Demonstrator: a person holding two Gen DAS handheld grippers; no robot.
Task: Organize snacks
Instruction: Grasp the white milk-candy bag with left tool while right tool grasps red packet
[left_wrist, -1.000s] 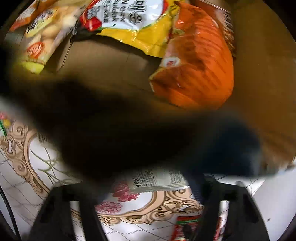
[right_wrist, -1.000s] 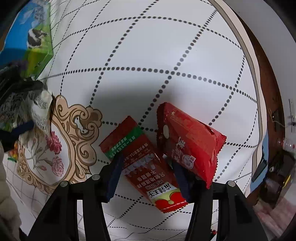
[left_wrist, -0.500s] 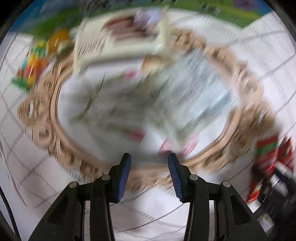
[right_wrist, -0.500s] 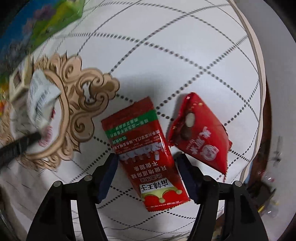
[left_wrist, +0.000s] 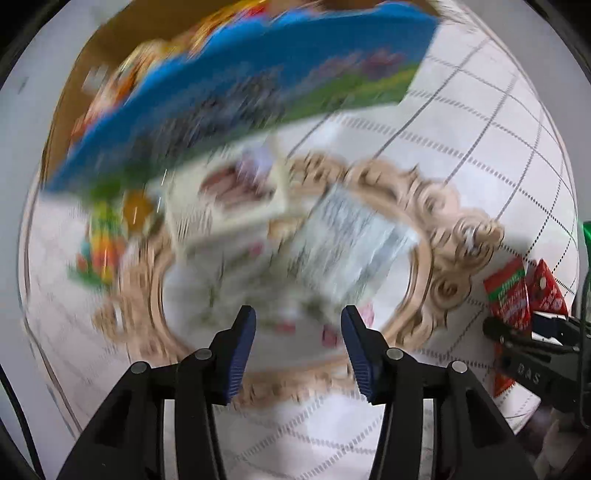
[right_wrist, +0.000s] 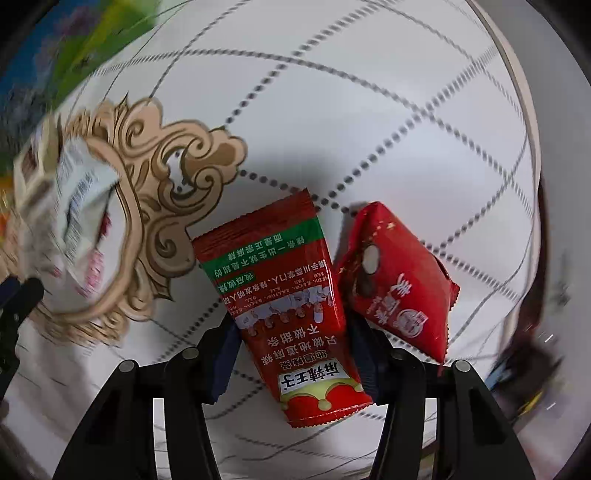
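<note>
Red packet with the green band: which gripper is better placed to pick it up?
Right. The right gripper already straddles the red packet, jaws closing on it; the left gripper hangs over bare tablecloth, jaws opening, holding nothing.

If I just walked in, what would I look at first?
Probably the red snack packet with the green stripe, lying flat on the white tablecloth between the closing jaws of the right gripper. A puffier red bag lies just to its right. In the left wrist view, a big blue and green box fills the top, blurred, above the empty, opening left gripper.
</note>
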